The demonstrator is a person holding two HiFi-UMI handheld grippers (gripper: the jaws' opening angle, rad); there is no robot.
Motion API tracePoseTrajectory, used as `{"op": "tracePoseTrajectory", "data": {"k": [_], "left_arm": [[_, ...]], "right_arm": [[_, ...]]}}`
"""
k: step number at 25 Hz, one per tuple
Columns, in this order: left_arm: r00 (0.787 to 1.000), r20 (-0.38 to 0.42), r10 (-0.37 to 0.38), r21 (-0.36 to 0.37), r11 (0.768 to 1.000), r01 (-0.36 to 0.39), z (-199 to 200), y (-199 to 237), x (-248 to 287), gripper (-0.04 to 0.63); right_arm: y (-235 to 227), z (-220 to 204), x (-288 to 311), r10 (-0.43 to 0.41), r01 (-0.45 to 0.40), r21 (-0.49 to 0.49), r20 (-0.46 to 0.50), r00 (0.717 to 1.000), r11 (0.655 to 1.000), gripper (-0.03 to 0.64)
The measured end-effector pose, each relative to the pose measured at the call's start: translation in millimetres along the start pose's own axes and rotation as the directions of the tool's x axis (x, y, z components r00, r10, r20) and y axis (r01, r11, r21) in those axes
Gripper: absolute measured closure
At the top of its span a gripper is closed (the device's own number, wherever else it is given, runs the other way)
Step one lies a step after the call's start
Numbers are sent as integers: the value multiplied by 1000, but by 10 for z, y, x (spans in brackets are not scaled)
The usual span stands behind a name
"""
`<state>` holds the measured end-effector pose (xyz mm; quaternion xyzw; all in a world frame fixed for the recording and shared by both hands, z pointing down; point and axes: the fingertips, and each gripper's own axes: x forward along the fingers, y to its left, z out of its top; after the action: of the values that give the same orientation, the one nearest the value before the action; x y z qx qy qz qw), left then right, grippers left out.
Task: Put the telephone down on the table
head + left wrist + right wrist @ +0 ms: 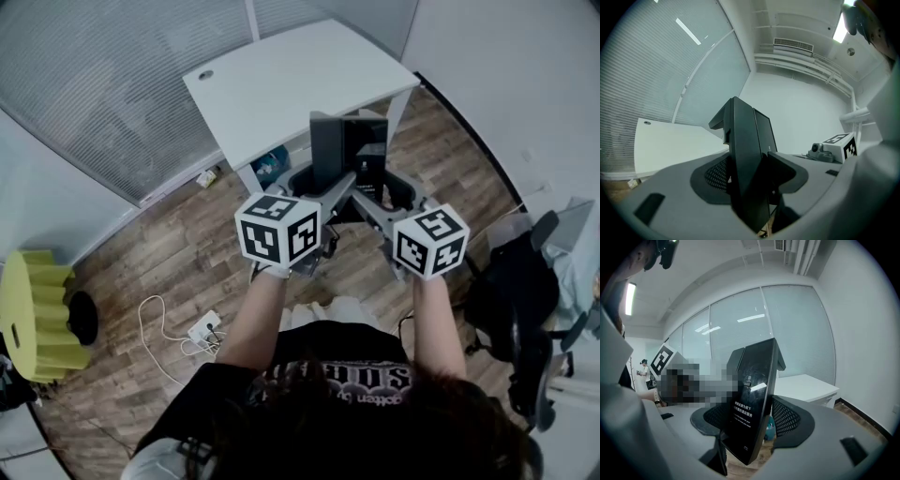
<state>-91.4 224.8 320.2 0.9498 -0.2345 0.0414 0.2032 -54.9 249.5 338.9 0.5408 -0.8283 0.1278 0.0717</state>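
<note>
Left gripper [751, 180] and right gripper [749, 425] both clamp the black telephone [349, 155], upright in mid-air near the white table [281, 84]. Probably best carried forward level, then lowered flat before letting go.

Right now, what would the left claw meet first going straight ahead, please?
Past the black telephone it clamps, probably the plain white wall; the white rectangular table lies left of that line.

The phone [751, 397] has white Chinese words on its dark front, with smaller lines under them. All are too blurry to read. The black shirt [337, 377] has big white letters, also not clear.
</note>
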Motion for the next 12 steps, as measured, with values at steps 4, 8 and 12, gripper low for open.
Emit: {"op": "tracePoseTrajectory", "data": {"k": [4,8,12], "left_arm": [[1000,-1,8,-4,1000,-8,22,64,108,359],[1000,2,23,-4,1000,-23,96,193,329,359],[999,6,39,-4,999,-39,219,342,585,359]], "right_arm": [[-107,11,74,7,-7,3,-1,1000,1000,336],[-324,61,231,24,-24,2,-2,1000,1000,336],[-579,159,414,41,-41,-1,-2,999,999,336]]}}
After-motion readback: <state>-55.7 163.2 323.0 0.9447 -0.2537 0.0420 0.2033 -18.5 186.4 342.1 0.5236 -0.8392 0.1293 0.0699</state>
